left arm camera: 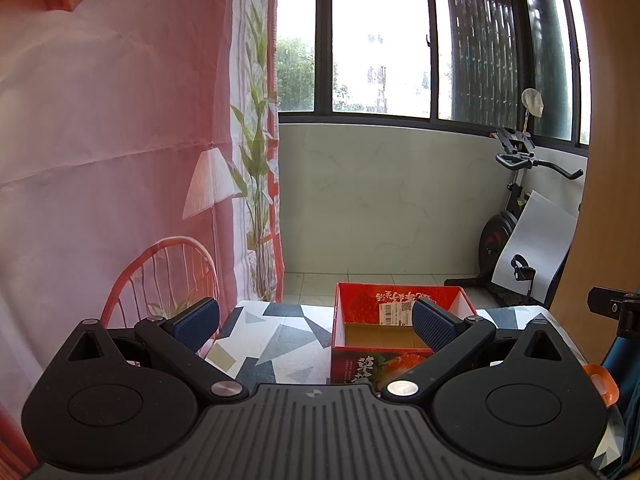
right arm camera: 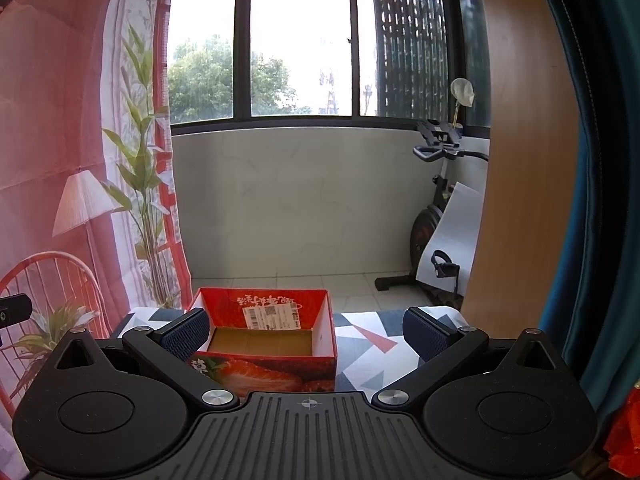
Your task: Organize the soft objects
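Observation:
A red strawberry-print cardboard box [left arm camera: 396, 300] stands open on a table with a grey, white and dark geometric cloth [left arm camera: 272, 340]; its brown floor is bare and a white label sticks to the inner back wall. My left gripper [left arm camera: 315, 322] is open, held above the near part of the table, its right pad overlapping the box. In the right wrist view the same box [right arm camera: 276, 364] lies left of centre, and my right gripper [right arm camera: 306, 332] is open with nothing between its blue pads. No soft object shows in either view.
A pink printed backdrop [left arm camera: 120, 140] hangs on the left. Beyond the table are a tiled floor, a white low wall [right arm camera: 288, 200] under windows, an exercise bike [left arm camera: 516, 216] with a white board leaning on it, and a wooden panel [right arm camera: 524, 160] beside a teal curtain [right arm camera: 600, 160].

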